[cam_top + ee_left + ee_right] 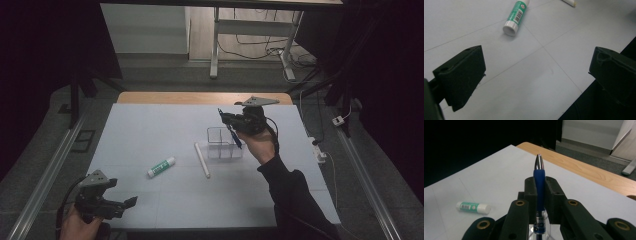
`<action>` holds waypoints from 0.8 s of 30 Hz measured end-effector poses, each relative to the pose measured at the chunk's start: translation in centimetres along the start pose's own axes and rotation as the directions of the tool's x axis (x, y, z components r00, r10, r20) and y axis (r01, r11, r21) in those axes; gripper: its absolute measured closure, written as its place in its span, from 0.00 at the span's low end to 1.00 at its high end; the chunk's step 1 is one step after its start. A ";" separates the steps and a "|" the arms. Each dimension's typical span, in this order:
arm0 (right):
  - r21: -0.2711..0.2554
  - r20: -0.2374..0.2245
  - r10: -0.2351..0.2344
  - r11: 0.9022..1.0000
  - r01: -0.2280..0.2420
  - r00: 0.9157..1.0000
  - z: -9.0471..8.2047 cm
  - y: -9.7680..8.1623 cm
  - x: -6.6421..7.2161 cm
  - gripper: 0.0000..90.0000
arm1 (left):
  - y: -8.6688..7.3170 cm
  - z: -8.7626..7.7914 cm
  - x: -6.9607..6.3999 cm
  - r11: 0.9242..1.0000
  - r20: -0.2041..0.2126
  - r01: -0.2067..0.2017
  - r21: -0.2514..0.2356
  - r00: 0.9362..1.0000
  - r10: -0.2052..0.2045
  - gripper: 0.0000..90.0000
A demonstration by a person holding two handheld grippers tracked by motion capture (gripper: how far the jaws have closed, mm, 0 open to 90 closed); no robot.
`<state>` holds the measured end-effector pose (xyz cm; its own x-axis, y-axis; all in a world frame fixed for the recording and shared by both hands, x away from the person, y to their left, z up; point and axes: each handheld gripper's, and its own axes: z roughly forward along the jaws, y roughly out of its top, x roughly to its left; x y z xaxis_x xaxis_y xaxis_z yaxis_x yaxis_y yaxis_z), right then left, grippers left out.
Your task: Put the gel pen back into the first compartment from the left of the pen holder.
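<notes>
My right gripper (227, 119) hovers over a clear plastic organiser box (219, 136) at the table's middle right and is shut on a blue pen (234, 135), which slants down toward the box. In the right gripper view the jaws (539, 183) clamp the blue pen (539, 178), its silver tip pointing away above them. My left gripper (123, 194) rests at the table's near left corner, open and holding nothing. Its jaws (536, 67) stand wide apart over bare table. A green and white glue stick (161, 167) (515, 15) (473, 207) lies between the two grippers.
A thin white stick (202, 160) lies just left of the box; its end (569, 2) appears in the left gripper view. The white table top (150, 125) has a wooden far edge (584, 167). The table's near edge runs close to my left gripper.
</notes>
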<state>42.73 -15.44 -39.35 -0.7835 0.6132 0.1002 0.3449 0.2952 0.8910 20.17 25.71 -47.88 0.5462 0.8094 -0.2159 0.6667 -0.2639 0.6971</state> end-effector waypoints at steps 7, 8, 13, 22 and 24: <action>-0.020 -0.004 -0.013 1.000 0.013 1.000 1.7 1.1 0.6 0.90 | 0.0 0.0 0.0 1.000 0.002 0.001 -0.002 1.000 -0.001 0.01; -0.023 -0.005 -0.015 1.000 0.015 1.000 2.1 1.2 0.7 0.90 | 0.0 0.0 0.0 1.000 0.002 0.001 -0.003 1.000 -0.001 0.01; -0.034 -0.008 -0.019 0.999 0.019 1.000 3.2 1.6 1.1 0.90 | 0.0 0.0 0.1 1.000 0.005 0.000 -0.004 1.000 0.000 0.01; -0.061 -0.003 -0.005 0.998 0.005 1.000 4.9 1.8 1.4 0.90 | 0.0 0.0 0.1 1.000 0.007 0.002 -0.005 1.000 -0.001 0.01; -0.066 0.002 -0.005 0.998 0.005 1.000 5.2 1.8 1.4 0.90 | 0.0 0.0 0.1 1.000 0.008 0.002 -0.005 1.000 -0.002 0.01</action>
<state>44.92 -10.20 -39.91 -0.7842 0.6132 0.0950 0.3060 0.2490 0.9189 20.19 25.84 -47.89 0.5491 0.8055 -0.2229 0.6651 -0.2597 0.7001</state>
